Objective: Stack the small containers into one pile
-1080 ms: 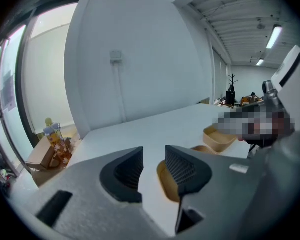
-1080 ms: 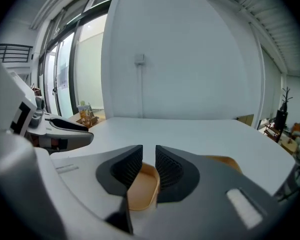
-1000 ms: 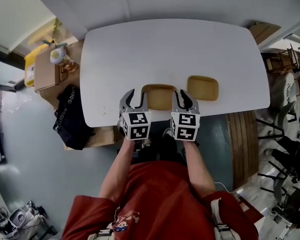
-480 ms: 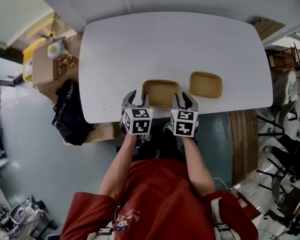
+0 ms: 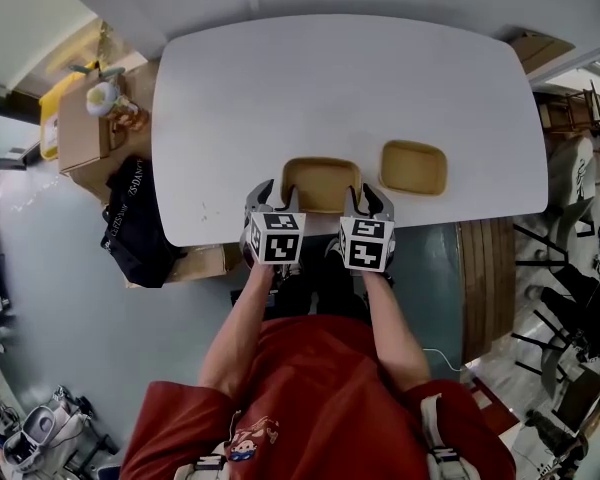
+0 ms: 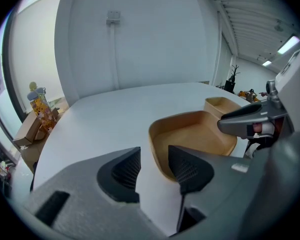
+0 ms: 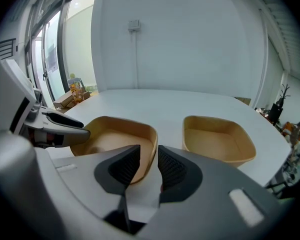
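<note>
While left container (image 5: pixel 321 185) sits beside right container (image 5: pixel 413 167) | table (image 5: pixel 340 88) | bag (image 5: pixel 130 218) alongside

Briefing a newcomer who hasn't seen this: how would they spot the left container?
Find the white table, then its near edge. Of two tan containers there, the left container lies squarely before the person; the right container sits off to the side.

Both bare forearms (image 5: pixel 242 318) are reaching forward, side by side. The left gripper (image 5: pixel 273 196) is holding its jaws wide apart. The right gripper (image 5: pixel 368 201) is closing its jaws, with the tan container (image 7: pixel 110 134) rim standing between them, unpressed.
</note>
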{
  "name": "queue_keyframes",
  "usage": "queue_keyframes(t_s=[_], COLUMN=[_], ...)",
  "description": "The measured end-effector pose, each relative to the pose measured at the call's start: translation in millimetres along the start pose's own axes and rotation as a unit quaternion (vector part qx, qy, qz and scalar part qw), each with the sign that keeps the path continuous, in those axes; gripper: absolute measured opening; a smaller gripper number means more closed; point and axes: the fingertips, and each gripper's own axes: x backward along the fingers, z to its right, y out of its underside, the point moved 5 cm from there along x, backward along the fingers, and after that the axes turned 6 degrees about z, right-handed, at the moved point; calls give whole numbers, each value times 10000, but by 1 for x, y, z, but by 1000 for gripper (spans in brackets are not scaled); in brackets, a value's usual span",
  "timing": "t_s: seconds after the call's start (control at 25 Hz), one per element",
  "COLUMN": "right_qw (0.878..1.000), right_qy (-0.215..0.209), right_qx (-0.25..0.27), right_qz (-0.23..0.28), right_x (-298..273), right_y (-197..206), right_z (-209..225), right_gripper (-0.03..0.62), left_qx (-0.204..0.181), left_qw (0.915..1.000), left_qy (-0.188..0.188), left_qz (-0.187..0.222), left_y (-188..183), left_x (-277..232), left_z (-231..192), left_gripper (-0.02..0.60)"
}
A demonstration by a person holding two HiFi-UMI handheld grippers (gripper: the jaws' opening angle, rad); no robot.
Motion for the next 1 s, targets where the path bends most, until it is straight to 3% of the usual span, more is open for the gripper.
queue_keyframes(t_s=[0.4, 0.8, 1.0], right_qw=[9999, 9999, 9999], right_qy=[10, 22, 34], right_qx=[-21, -58, -75], right_qz=[-123, -123, -99], right_x=[-5, -6, -4], right_y=[8, 9, 8], right_z=[0, 1, -1], right_gripper=[103, 49, 43], left_qx=[11, -17, 31], left_qw=[9999, 9998, 9998], left_qy=[76, 17, -13], left_qz=[-114, -217, -199], left_y=[3, 6, 7], left_x=[-8, -11, -7], left_z=[2, 2, -1], left_gripper=[170, 78, 71])
